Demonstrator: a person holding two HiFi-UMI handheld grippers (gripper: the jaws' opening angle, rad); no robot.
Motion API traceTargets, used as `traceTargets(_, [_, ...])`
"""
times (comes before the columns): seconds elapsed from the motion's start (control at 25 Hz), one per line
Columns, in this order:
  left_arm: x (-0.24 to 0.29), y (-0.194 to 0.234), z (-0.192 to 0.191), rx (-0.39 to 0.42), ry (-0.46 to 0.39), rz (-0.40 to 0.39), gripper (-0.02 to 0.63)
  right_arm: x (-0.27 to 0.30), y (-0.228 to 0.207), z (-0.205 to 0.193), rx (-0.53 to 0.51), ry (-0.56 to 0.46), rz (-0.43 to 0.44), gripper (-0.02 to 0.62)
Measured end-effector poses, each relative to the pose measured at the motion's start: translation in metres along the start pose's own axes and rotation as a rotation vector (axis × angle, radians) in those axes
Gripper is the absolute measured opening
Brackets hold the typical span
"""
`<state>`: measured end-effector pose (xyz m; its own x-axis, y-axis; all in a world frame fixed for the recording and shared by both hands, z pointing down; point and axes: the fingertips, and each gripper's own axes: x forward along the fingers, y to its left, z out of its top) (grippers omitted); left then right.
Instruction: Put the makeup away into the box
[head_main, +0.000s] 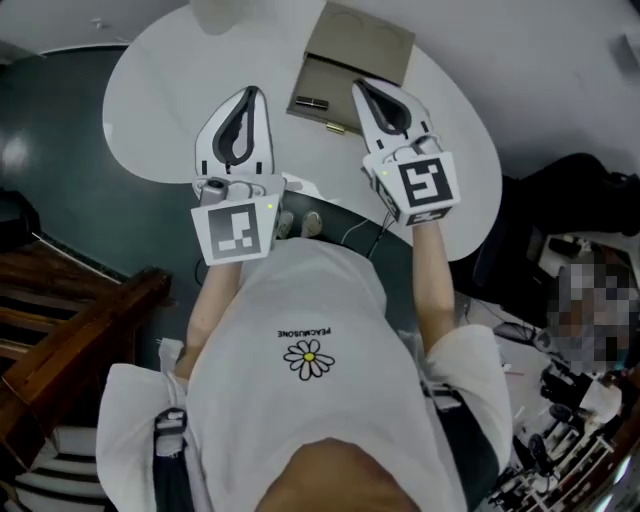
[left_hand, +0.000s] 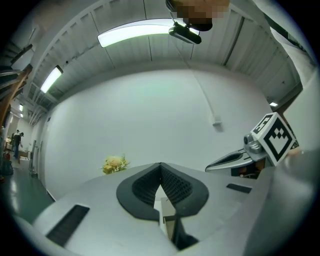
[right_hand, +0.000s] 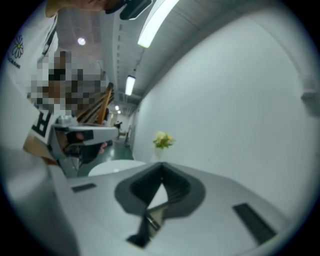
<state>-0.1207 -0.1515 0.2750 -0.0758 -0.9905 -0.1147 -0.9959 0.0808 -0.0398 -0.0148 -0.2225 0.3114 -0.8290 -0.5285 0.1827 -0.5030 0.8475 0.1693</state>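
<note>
Lying in the tray of the open box (head_main: 322, 80), a slim dark makeup piece (head_main: 311, 102) shows between the two grippers' tips in the head view, touching neither; a thin gold-toned stick (head_main: 335, 127) rests at the box's front edge, just beside the right gripper (head_main: 358, 84), and what it is I cannot tell. Both tools are held up off the table (head_main: 160, 110); the left gripper (head_main: 252, 90) has its jaws pressed together at the tips with nothing between them; the right gripper's jaws meet the same way, empty. Each shell is smooth white plastic with a teardrop-shaped opening; the inner pads are dark and finely ribbed; a black-and-white marker cube (head_main: 425, 185) sits at the back of each. The box is flat, rectangular and matte tan, its lid tipped back. The table is white, smooth and rounded; the floor (head_main: 60, 130) is dark green; wooden steps (head_main: 60, 320) stand at the left; beyond are a plain white wall (left_hand: 150, 115), yellow flowers (left_hand: 114, 163) and strip lights (left_hand: 135, 30).
</note>
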Motion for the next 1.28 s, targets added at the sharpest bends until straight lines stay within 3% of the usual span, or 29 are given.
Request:
traceTargets(0.12, [0.003, -0.012, 0.008, 0.012, -0.023, -0.038, 0.020, -0.030, -0.001, 0.003, 0.058, -0.060, -0.081, 0.029])
traceTargets(0.48, [-0.003, -0.023, 0.018, 0.032, -0.056, -0.046, 0.020, -0.075, 0.012, -0.002, 0.156, -0.104, -0.139, 0.029])
traceTargets(0.68, [-0.011, -0.013, 0.019, 0.036, -0.055, -0.020, 0.020, -0.059, 0.026, 0.007, 0.150, -0.115, -0.084, 0.029])
traceTargets(0.84, [-0.019, 0.003, 0.015, 0.041, -0.041, 0.016, 0.020, -0.024, 0.038, 0.004, 0.182, -0.049, -0.050, 0.029])
traceTargets(1.04, [-0.031, 0.035, 0.017, 0.035, -0.048, 0.101, 0.020, 0.032, 0.072, -0.003, 0.237, 0.016, 0.082, 0.032])
traceTargets(1.28, [-0.056, 0.086, 0.002, 0.024, -0.014, 0.232, 0.020, 0.097, 0.118, -0.045, 0.210, 0.177, 0.140, 0.183])
